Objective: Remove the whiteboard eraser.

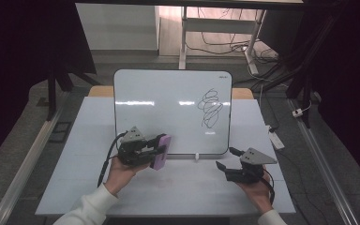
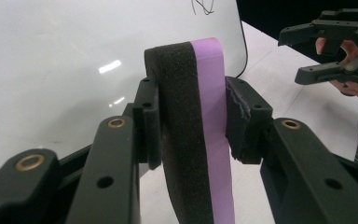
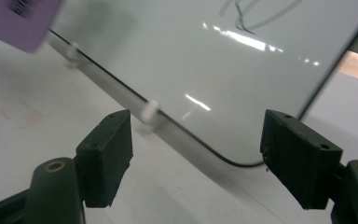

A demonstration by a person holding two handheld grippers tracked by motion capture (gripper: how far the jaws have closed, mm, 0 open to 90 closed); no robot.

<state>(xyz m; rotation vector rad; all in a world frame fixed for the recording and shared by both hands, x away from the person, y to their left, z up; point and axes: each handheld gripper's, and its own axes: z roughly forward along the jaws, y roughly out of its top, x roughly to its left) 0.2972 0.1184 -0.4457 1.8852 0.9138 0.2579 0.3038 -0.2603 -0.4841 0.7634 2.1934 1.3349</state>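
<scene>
The left gripper point(image 2: 191, 116) holds an eraser point(image 2: 200, 140) between its two black jaws, and the jaws press tight on both sides of it. The eraser has a purple back and a dark foam side (the soft part that rubs). Seen from above, the eraser point(image 1: 161, 152) stands on end just in front of the bottom edge of the whiteboard point(image 1: 168, 108), near the middle of that edge. I cannot tell if it touches the board.

The whiteboard leans back on the white table point(image 1: 183, 187). It has a black scribble point(image 1: 211, 108) on its right half. The rest of the board is bare and shiny. A small white clip point(image 1: 196, 157) sits at the bottom edge of the board.

The right gripper point(image 1: 226, 158) is on the right side of the table, well apart from the eraser. Its jaws are spread wide with nothing between them. In the right gripper view they point at the lower corner of the whiteboard point(image 3: 205, 70), and a purple bit of the eraser point(image 3: 21, 21) peeks in at the top left.
</scene>
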